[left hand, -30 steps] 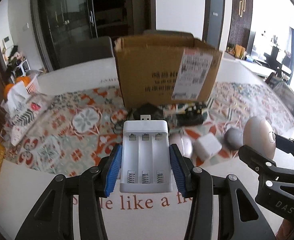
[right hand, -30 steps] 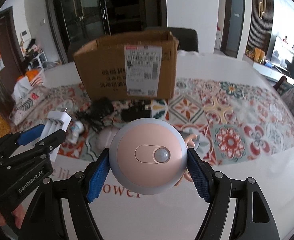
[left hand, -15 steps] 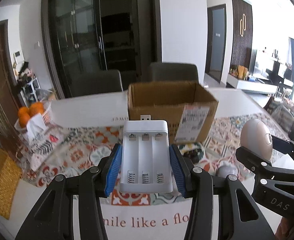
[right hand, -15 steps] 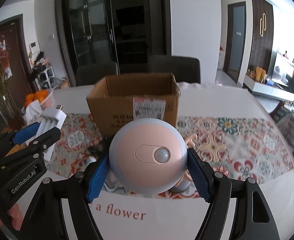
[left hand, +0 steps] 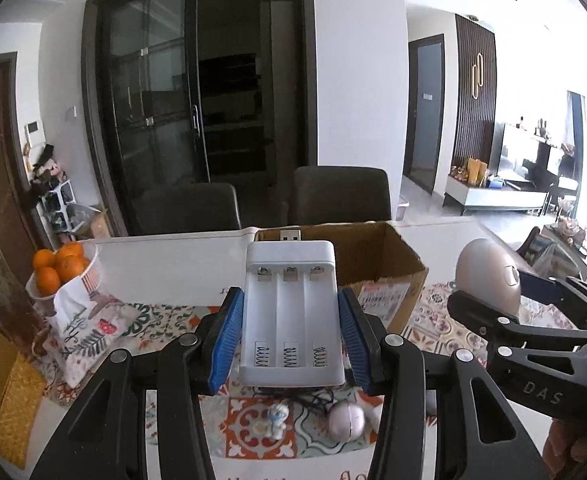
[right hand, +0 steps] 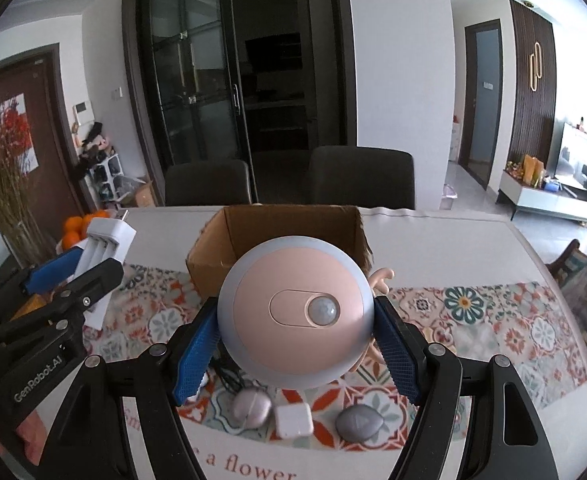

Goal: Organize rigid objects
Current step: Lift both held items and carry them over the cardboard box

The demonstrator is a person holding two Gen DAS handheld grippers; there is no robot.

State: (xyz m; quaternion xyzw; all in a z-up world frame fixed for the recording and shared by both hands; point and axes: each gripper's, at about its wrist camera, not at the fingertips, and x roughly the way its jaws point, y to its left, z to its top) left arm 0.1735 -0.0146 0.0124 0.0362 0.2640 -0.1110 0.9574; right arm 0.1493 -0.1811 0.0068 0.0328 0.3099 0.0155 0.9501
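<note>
both grippers higher than before | left gripper point(left hand: 291, 340) clamps battery charger point(left hand: 291, 312) | right gripper point(right hand: 295, 342) clamps round sensor light point(right hand: 295, 312) | cardboard box point(right hand: 229, 240) open, contents hidden

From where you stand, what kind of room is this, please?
Most likely a dining area in a home. A table with a patterned runner has two dark chairs behind it, a bowl of oranges stands on it, and a living room with a TV stand opens beyond.

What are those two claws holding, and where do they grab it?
Left gripper clamps the white battery charger by its long sides; right gripper clamps the round pink sensor light across its rim.
</note>
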